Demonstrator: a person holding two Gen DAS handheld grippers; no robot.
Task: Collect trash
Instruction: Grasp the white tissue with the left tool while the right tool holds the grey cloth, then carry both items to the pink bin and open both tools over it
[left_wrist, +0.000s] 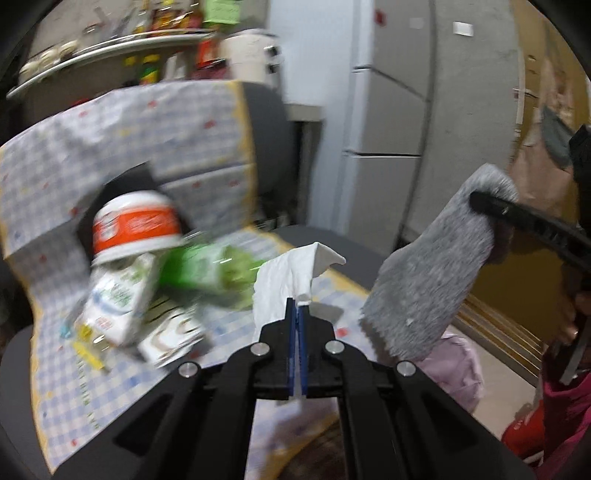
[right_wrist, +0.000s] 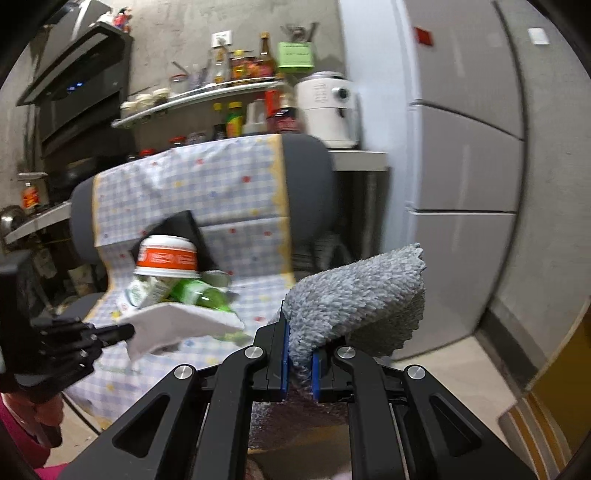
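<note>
In the left wrist view, the left gripper (left_wrist: 297, 301) has its blue-padded fingers (left_wrist: 291, 325) pressed together on a crumpled white tissue (left_wrist: 288, 280), which stands up from the tips. Beyond it, on a checked cloth (left_wrist: 184, 122) draped over a grey chair (left_wrist: 269, 140), lies a blurred heap of trash — a white tub with an orange band (left_wrist: 136, 225), a green bottle (left_wrist: 207, 273) and white cartons (left_wrist: 118, 302). At the right, the other gripper's black finger (left_wrist: 517, 214) pinches a grey fluffy cloth (left_wrist: 428, 280) that hangs well above the floor, with a pale pink bag (left_wrist: 458, 365) below it.

In the right wrist view, the right gripper (right_wrist: 300, 354) clamps the grey fluffy cloth (right_wrist: 362, 299) between its blue pads, the fabric bulging up and to the right. The left gripper (right_wrist: 122, 332) enters from the left edge, holding the white tissue (right_wrist: 177, 325) in front of the trash heap — the orange-banded tub (right_wrist: 166, 258) on top, the green bottle (right_wrist: 199, 295) beneath. A tall pale fridge (right_wrist: 461, 158) stands at the right.
</note>
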